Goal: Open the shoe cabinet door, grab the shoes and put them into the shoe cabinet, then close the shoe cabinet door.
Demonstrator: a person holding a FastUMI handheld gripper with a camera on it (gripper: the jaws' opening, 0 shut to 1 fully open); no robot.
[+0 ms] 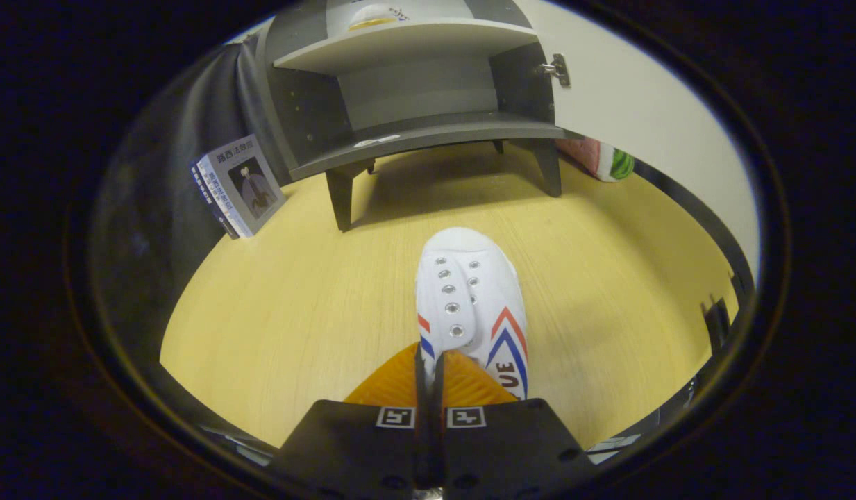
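My claw (428, 368): the two fingers stand pressed close together, with only a thin dark slit between them. They appear to pinch the heel edge of the white shoe (469, 305), though the material caught between them is too thin to see clearly. The shoe extends forward from the fingertips, toe pointing away from me toward the cabinet. Its upper shows two rows of metal eyelets and red and blue chevron stripes on the side. Whether the sole rests on the table or hangs just above it, I cannot tell.

The table (275, 326) is light yellow wood grain, bare around the shoe.

Further out, left of the shoe's line, a book (241, 186) stands tilted against the dark cloth wall, just beside the cabinet's left front leg.

Beyond the shoe: the shoe cabinet (414, 90), dark grey, standing on short legs. Its door (650, 118) is swung open to the right, pale inner face toward me, a metal hinge (557, 69) at its top. Two shelves visible inside; a small pale mark lies on the lower one.

Behind the right legs, partly hidden by the door, a watermelon-patterned object (605, 160) lies on the table.
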